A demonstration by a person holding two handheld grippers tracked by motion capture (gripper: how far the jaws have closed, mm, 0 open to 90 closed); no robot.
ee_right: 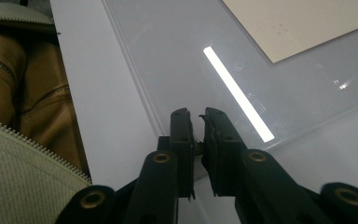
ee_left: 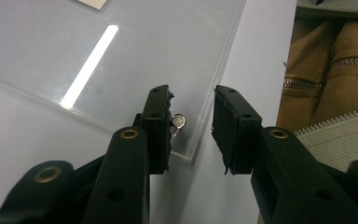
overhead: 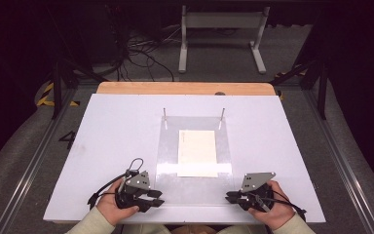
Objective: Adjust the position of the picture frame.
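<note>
A clear acrylic sheet (overhead: 169,146) lies flat on the white board (overhead: 112,136), with a cream paper (overhead: 197,152) at its middle. Two thin metal posts (overhead: 165,117) (overhead: 222,117) stand at its far corners. My left gripper (overhead: 157,199) is at the sheet's near left corner, open (ee_left: 192,98); a short metal peg (ee_left: 179,121) stands at that corner against the inner side of one pad. My right gripper (overhead: 230,196) is at the near right corner. Its jaws (ee_right: 193,114) are nearly together, with a small metal peg (ee_right: 198,147) pinched between the pads.
The board's near edge runs just below both hands. A tan zipped jacket (ee_left: 335,70) is close behind it. Beyond the far wooden edge (overhead: 185,87), white desk legs (overhead: 221,34) and cables (overhead: 136,53) stand on the grey floor.
</note>
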